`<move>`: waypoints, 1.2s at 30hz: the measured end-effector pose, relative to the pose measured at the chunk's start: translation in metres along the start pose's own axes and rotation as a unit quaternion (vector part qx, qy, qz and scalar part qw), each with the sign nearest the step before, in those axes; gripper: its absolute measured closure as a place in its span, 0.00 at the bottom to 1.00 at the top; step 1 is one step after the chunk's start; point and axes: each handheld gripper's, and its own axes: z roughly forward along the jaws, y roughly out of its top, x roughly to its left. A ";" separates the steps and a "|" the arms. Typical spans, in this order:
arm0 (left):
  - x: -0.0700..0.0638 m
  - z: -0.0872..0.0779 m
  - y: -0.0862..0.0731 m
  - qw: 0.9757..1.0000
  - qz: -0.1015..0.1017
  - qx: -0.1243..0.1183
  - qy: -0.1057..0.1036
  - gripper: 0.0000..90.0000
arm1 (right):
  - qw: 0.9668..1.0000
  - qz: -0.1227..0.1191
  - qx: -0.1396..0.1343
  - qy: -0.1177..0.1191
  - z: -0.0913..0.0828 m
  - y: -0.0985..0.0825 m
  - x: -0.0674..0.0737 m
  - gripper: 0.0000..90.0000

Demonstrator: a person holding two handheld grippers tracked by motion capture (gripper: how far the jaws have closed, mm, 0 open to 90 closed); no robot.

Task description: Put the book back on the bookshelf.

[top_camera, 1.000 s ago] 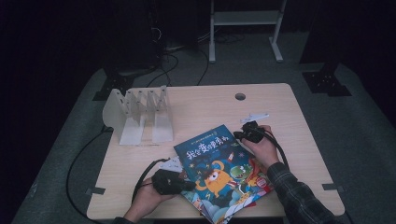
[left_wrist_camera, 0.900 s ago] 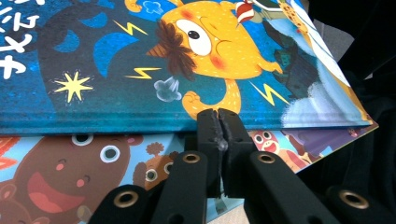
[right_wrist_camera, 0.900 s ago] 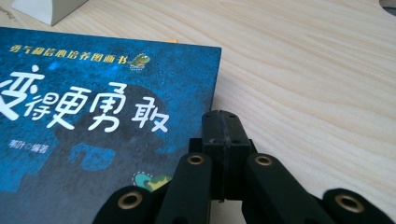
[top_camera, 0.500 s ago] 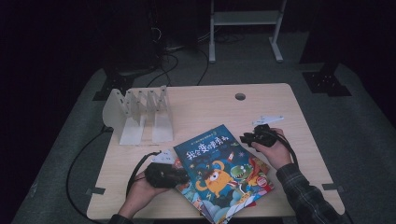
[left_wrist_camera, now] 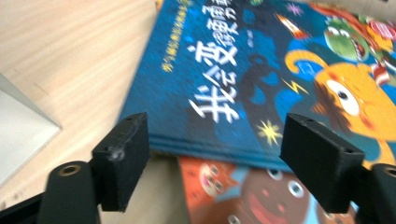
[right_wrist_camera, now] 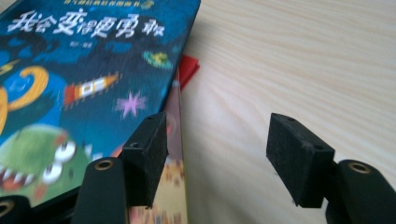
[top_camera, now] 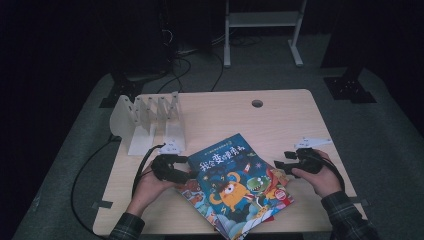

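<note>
A person at a wooden table [top_camera: 280,120] holds a gripper in each hand on either side of a stack of picture books. The left gripper [top_camera: 189,174], at the left edge of the stack, has just been opening its jaws, which now stand apart with nothing pressed between them; in the left gripper view the spine edge of the blue picture book [left_wrist_camera: 261,70] lies just ahead of the fingers [left_wrist_camera: 123,158], with an orange-covered book [left_wrist_camera: 243,191] under it showing between them. The right gripper [top_camera: 279,164], just off the stack's right edge, has likewise been opening; its jaws are spread and hold nothing. In the right gripper view the blue book lies beyond and beside one finger [right_wrist_camera: 147,156], and bare tabletop lies between the two. A white slotted rack [top_camera: 150,120] stands well beyond the left gripper.
</note>
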 end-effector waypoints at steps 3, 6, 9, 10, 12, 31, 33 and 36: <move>0.007 0.004 0.003 1.000 -0.001 0.006 0.009 0.20 | 1.000 0.006 0.002 0.006 -0.009 -0.010 0.000 0.41; 0.015 0.008 0.006 1.000 -0.006 0.004 0.009 0.17 | 1.000 0.001 0.005 0.011 -0.016 -0.020 0.002 0.40; 0.021 0.014 0.005 1.000 -0.015 -0.001 0.004 0.16 | 1.000 -0.002 0.006 0.016 -0.024 -0.028 0.006 0.38; 0.022 0.016 0.004 1.000 -0.016 0.000 0.003 0.15 | 1.000 -0.003 0.006 0.018 -0.026 -0.030 0.006 0.38; 0.025 0.019 0.003 1.000 -0.022 0.004 -0.001 0.15 | 1.000 -0.004 0.004 0.024 -0.032 -0.035 0.008 0.36; 0.021 0.024 0.001 0.999 -0.017 0.039 -0.011 0.15 | 0.997 -0.031 0.029 0.058 -0.059 -0.076 0.030 0.32; 0.021 0.024 0.001 0.999 -0.018 0.041 -0.011 0.15 | 0.998 -0.033 0.032 0.053 -0.058 -0.076 0.030 0.32; 0.019 0.022 0.001 0.999 -0.015 0.047 -0.012 0.15 | 0.998 -0.028 0.029 0.055 -0.056 -0.075 0.027 0.31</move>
